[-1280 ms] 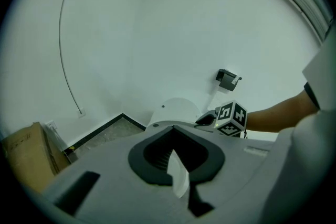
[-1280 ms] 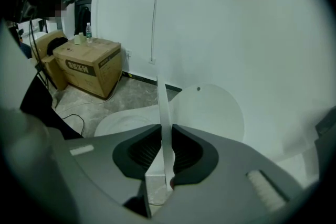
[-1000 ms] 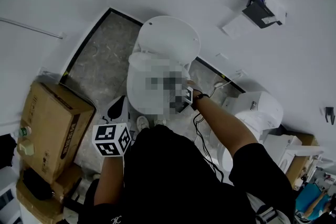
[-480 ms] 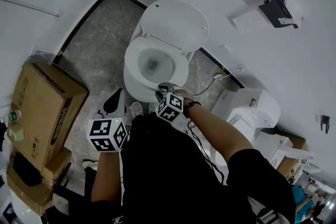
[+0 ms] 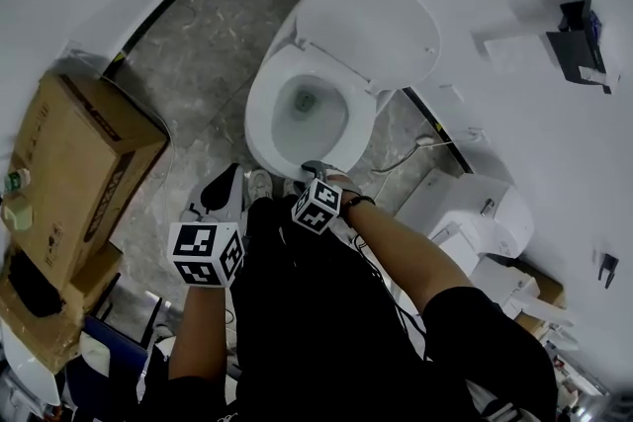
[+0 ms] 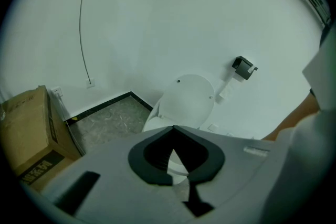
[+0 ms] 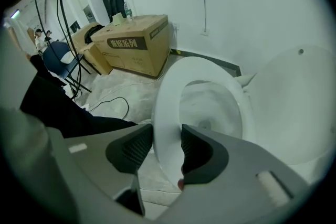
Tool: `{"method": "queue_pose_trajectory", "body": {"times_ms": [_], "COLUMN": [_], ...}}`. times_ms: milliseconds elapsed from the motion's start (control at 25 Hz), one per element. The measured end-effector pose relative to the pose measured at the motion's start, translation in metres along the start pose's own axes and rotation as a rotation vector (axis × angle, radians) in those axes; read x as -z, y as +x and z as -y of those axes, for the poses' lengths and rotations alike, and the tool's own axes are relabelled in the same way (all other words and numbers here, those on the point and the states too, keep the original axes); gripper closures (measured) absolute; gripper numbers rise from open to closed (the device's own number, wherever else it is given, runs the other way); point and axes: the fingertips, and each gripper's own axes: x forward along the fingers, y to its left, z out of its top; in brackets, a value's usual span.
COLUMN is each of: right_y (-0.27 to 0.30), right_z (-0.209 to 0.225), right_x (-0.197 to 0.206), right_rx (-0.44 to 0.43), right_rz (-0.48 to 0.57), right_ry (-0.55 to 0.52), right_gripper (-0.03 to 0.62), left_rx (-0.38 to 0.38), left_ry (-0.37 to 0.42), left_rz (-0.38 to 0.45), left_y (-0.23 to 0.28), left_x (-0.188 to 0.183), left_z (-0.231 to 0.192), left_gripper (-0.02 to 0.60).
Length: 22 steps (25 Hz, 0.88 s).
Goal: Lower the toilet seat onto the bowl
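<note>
The toilet seat (image 7: 169, 93) lies flat on the bowl (image 7: 212, 105), with the lid (image 5: 371, 25) upright behind. The right gripper (image 7: 167, 132) has its jaws opening astride the seat's front rim. The left gripper (image 6: 173, 129) is pressed together, empty.

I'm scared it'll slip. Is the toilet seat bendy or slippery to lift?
Probably stiff: the toilet seat holds its ring shape between the opening jaws of the right gripper. Likely slippery, since its white surface looks smooth and shiny. It seems joined by the lid at the back, so it should swing, not lift free.
</note>
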Motion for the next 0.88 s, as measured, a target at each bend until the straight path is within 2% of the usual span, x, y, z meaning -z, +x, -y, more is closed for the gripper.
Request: {"method": "queue_pose_trajectory", "body": {"times_ms": [160, 440, 880], "right_y": [0.035, 0.085, 0.161], "right_z": [-0.013, -0.025, -0.034], "right_x": [0.008, 0.017, 0.035], "right_rx": [-0.048, -0.036, -0.069], "right_rz": [-0.037, -0.035, -0.015], "right_ry": [-0.022, -0.049, -0.030], "right_gripper": [0.395, 0.384, 0.359], "left_rx": [-0.013, -0.019, -0.005], "left_ry": [-0.009, -0.029, -0.032], "left_rz": [-0.018, -0.052, -0.115], "left_y": [0.015, 0.037, 0.065], "left_x": [0.017, 0.052, 0.112], "left_z": [-0.014, -0.038, -0.060], "left_gripper": [0.574, 0.574, 0.574]}}
